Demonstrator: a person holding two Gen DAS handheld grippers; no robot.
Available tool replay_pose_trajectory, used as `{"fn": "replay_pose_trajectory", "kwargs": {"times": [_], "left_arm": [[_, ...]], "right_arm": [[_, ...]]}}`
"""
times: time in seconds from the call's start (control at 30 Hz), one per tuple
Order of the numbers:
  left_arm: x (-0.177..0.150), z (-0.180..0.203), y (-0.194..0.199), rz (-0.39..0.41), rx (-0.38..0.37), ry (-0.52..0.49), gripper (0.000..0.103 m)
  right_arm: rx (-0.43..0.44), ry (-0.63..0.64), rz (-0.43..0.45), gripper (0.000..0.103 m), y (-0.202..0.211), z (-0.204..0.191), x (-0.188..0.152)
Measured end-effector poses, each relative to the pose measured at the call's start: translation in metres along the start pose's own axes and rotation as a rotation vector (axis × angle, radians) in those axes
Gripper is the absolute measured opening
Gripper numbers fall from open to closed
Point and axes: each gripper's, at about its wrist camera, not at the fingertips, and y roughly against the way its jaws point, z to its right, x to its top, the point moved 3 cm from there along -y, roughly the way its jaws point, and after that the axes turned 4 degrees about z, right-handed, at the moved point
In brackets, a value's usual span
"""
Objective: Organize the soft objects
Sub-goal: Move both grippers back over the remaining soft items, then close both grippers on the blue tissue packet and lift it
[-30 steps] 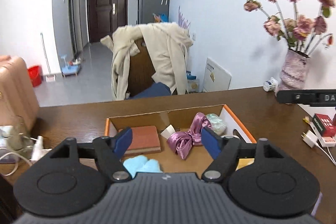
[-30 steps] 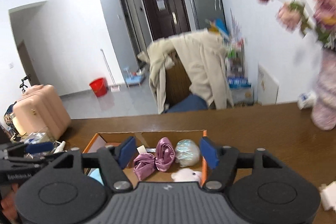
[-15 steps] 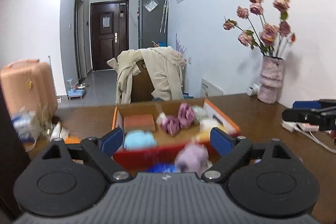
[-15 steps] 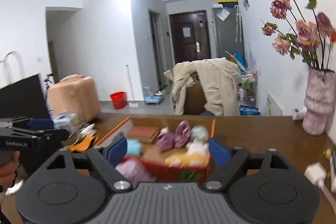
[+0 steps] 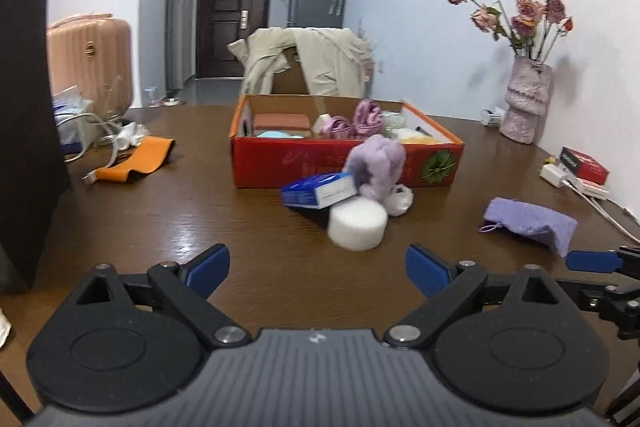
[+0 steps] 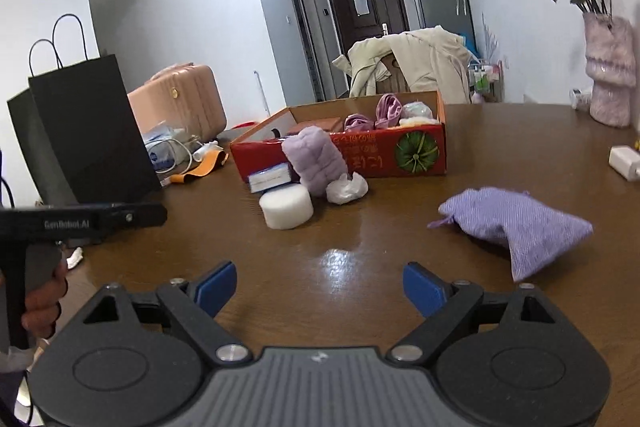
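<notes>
Both my claws, left claw [image 5: 317, 273] and right claw [image 6: 319, 289], just spreading, empty; sponge [image 5: 358, 227] ahead on bench [image 5: 200, 219]. Only right view shows black bag [image 6: 86, 131].

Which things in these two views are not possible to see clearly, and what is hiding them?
- Red box floor, left wrist view: the near wall hides it.
- Blue packet text, left wrist view: blurred and too small to read.
- Black bag, left wrist view: cut by the left edge.
- Vase flowers, right wrist view: cut by the top edge, blurred.
- Left gripper's fingers, right wrist view: outside the left edge.
</notes>
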Motion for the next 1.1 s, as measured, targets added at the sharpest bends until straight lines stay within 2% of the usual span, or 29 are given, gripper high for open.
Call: {"fn": "replay_pose_trajectory", "kwargs": {"times": [0.1, 0.23, 0.33, 0.4, 0.53, 0.6, 0.63, 0.73, 0.8, 0.83, 0.87, 1.0, 1.1], "left_arm": [[-0.004, 0.000, -0.008, -0.019, -0.021, 0.003, 0.097], [-0.007, -0.017, -0.023, -0.046, 0.010, 0.052, 0.097], [-0.003, -0.042, -0.033, -0.049, 0.034, 0.107, 0.097], [0.003, -0.058, -0.042, -0.045, 0.056, 0.107, 0.097], [0.022, -0.084, -0.071, -0.033, 0.058, 0.059, 0.097], [0.030, -0.093, -0.087, -0.043, 0.067, 0.040, 0.097], [0.033, -0.097, -0.094, -0.041, 0.061, 0.037, 0.097], [0.036, -0.108, -0.110, -0.054, 0.046, 0.072, 0.097], [0.032, -0.112, -0.115, -0.062, 0.031, 0.097, 0.097], [0.030, -0.114, -0.117, -0.066, 0.024, 0.109, 0.097], [0.028, -0.115, -0.119, -0.071, 0.021, 0.117, 0.097], [0.025, -0.117, -0.112, -0.070, 0.016, 0.147, 0.097], [0.025, -0.114, -0.093, -0.043, -0.030, 0.180, 0.097]], "right_arm": [[0.014, -0.023, -0.002, 0.089, -0.006, -0.002, -0.001], [0.041, -0.036, -0.027, 0.086, -0.031, -0.011, 0.008], [0.084, 0.009, -0.031, 0.085, -0.056, -0.029, 0.017], [0.084, 0.068, -0.008, 0.085, -0.079, -0.045, 0.027], [0.064, 0.109, -0.003, 0.081, -0.138, -0.067, 0.049], [0.040, 0.121, -0.014, 0.072, -0.169, -0.075, 0.057], [0.012, 0.129, -0.018, 0.071, -0.183, -0.078, 0.060], [-0.081, 0.147, -0.039, 0.068, -0.217, -0.081, 0.065], [-0.105, 0.154, -0.054, 0.063, -0.230, -0.081, 0.066], [-0.102, 0.153, -0.058, 0.061, -0.234, -0.081, 0.065], [-0.082, 0.156, -0.065, 0.051, -0.235, -0.081, 0.064], [-0.002, 0.173, -0.054, 0.051, -0.217, -0.088, 0.063], [0.137, 0.209, -0.054, 0.051, -0.175, -0.094, 0.057]]}}
